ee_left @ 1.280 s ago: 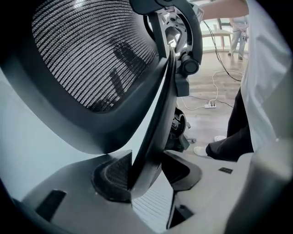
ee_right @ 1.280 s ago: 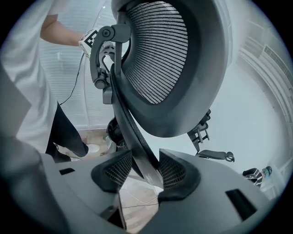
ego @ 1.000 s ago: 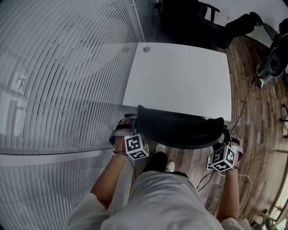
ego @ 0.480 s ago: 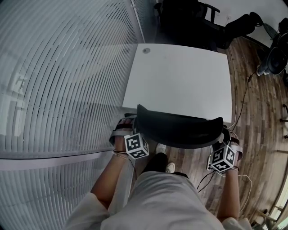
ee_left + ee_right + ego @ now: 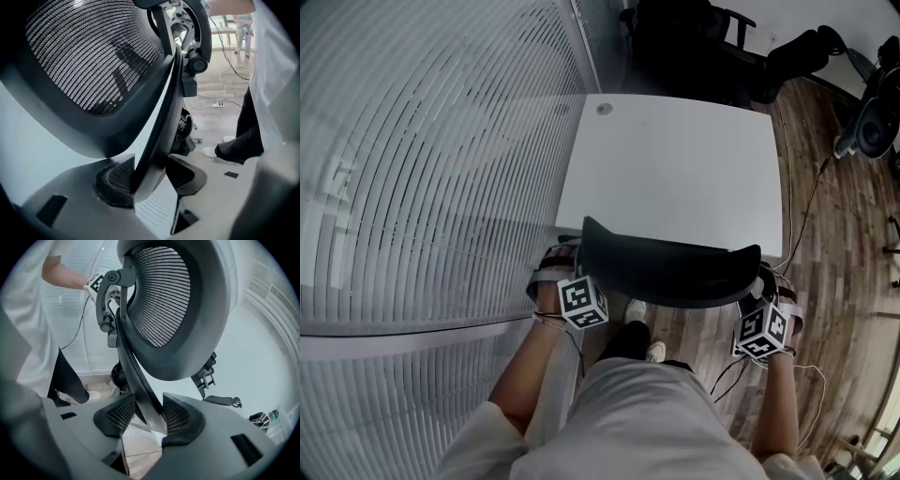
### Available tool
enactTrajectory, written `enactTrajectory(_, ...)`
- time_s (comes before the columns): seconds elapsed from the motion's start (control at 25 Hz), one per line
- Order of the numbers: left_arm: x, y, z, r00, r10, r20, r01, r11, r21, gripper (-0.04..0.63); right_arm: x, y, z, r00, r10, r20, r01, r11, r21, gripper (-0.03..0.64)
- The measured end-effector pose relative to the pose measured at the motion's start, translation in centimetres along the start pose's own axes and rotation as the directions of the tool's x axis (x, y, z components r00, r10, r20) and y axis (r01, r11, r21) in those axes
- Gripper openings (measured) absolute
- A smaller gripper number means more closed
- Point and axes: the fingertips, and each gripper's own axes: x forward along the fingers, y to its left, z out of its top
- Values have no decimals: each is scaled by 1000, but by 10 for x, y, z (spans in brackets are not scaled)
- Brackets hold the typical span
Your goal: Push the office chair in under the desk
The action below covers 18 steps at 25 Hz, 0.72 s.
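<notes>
The black office chair's curved backrest (image 5: 670,272) sits at the near edge of the white desk (image 5: 675,169). My left gripper (image 5: 572,253) is shut on the backrest's left edge. My right gripper (image 5: 766,283) is shut on its right edge. In the left gripper view the mesh backrest (image 5: 93,61) fills the top left, and its frame edge is pinched between the left gripper's (image 5: 147,180) ribbed pads. The right gripper view shows the mesh backrest (image 5: 164,301) above, with the right gripper (image 5: 149,416) clamped on the rim. The seat and base are hidden below.
A striped glass wall (image 5: 422,169) runs along the desk's left side. Another black chair (image 5: 684,37) stands beyond the desk. Cables (image 5: 806,216) trail over the wood floor at the right, near a grey device (image 5: 867,131). The person's legs and shoes (image 5: 642,342) are just behind the chair.
The chair back and both grippers have crept slightly forward toward the desk. Both grips are unchanged.
</notes>
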Motion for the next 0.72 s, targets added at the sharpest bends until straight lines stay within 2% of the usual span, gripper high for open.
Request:
enactTrajectory(0.52, 0, 0, -3, 1000, 20, 9, -20, 1000, 11, 213, -2, 5, 2, 1000, -25, 2, 25, 1000, -4, 194)
enactTrajectory(0.64, -7, -5, -2, 1000, 8, 21, -7, 1000, -19, 216, -9, 7, 3, 999, -45, 23, 44, 998, 40, 195)
enactTrajectory(0.72, -18, -5, 2, 999, 4, 51, 0, 998, -67, 219, -19, 4, 9, 996, -66, 61, 60, 993, 105, 193)
